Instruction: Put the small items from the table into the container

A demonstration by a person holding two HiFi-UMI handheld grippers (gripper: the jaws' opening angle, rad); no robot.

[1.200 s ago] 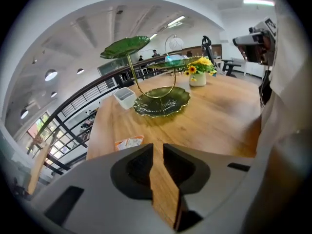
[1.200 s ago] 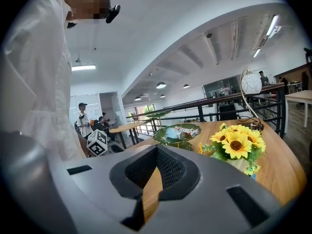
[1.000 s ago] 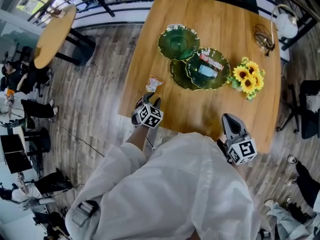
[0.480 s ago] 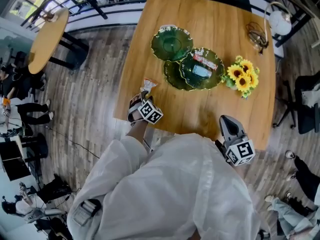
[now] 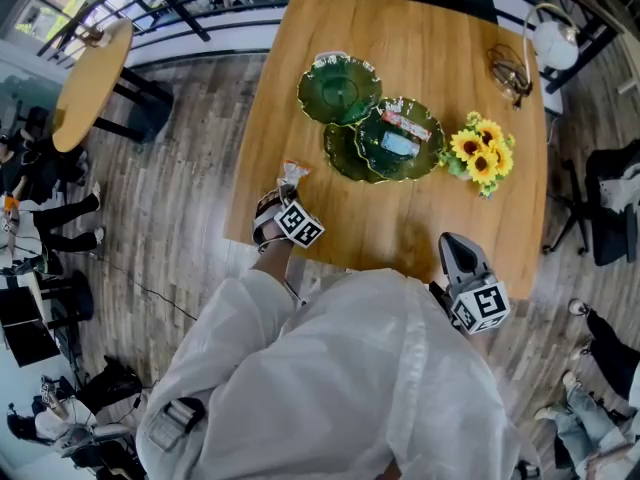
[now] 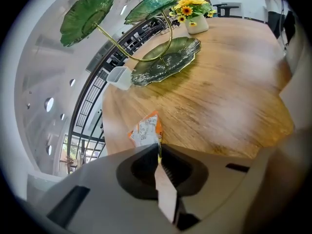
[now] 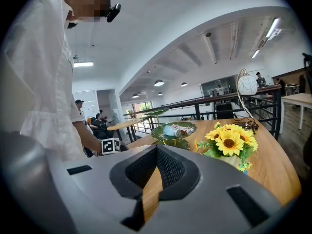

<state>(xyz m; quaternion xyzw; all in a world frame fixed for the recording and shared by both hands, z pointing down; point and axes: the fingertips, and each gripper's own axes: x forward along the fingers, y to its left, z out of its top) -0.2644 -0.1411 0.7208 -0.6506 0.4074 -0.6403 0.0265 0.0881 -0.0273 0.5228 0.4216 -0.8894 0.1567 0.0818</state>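
Note:
An orange-and-white snack packet [image 5: 292,173] [image 6: 145,129] lies near the left edge of the wooden table [image 5: 420,218]. My left gripper [image 5: 284,196] [image 6: 158,147] points down at it. Its jaws are closing, and the packet's near edge is pinched between the tips. The container is a tiered stand of green leaf-shaped plates [image 5: 340,76] [image 6: 168,62] farther along the table. One plate [image 5: 382,154] [image 7: 175,129] holds a blue packet [image 5: 400,143] and a red-and-white one. My right gripper [image 5: 453,242] [image 7: 156,152] is shut and empty, held level over the table's near right edge.
A pot of sunflowers [image 5: 483,154] [image 7: 226,140] stands right of the stand. A white lamp [image 5: 551,36] and a coiled cable [image 5: 508,68] sit at the far right corner. A small clear cup [image 6: 119,77] stands by the lowest plate. Beyond the table's left edge is plank floor.
My left gripper has come down onto the snack packet and its jaws have closed from wide apart onto the packet's edge. The right gripper has stayed where it was.

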